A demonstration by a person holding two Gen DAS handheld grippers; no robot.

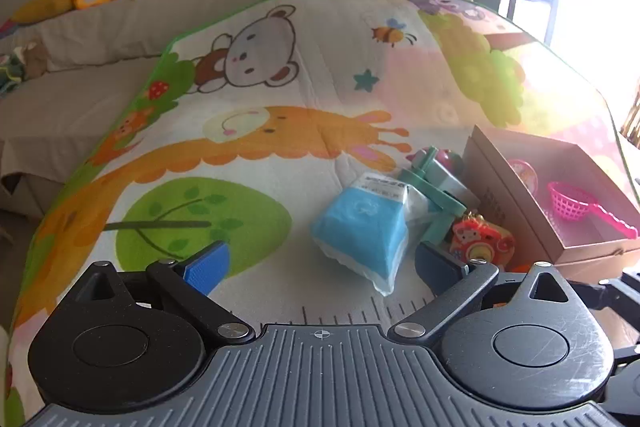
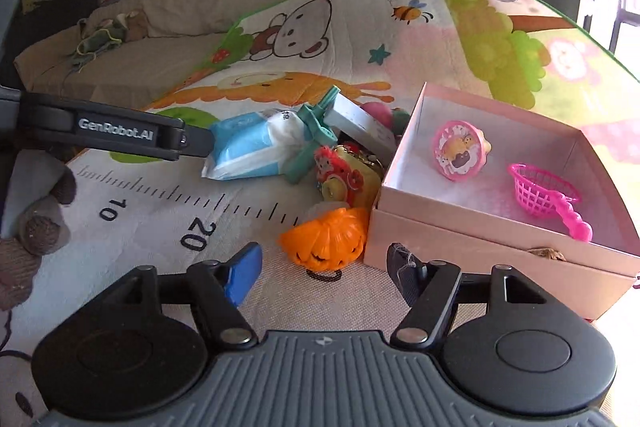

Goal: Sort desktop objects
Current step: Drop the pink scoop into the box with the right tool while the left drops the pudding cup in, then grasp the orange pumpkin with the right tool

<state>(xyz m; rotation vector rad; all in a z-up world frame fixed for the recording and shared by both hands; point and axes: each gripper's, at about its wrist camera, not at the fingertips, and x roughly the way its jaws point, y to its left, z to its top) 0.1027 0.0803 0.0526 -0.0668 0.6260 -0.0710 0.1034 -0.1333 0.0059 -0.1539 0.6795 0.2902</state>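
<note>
Step in hand, as judged: approach for the next pick. The right gripper [image 2: 320, 269] stands with jaws apart and empty, just short of the orange plastic pumpkin toy [image 2: 326, 237], which lies on the cartoon-printed play mat [image 2: 160, 211] against the pink cardboard box [image 2: 480, 251]. The left gripper [image 1: 320, 265] is spread wide, empty, before the blue plastic-wrapped packet [image 1: 362, 227]. Beyond, the box already holds a pink mesh scoop [image 2: 548, 197] and a round pink toy [image 2: 460, 149]. Next move: advance, straddle the pumpkin, close, lift into the box.
</note>
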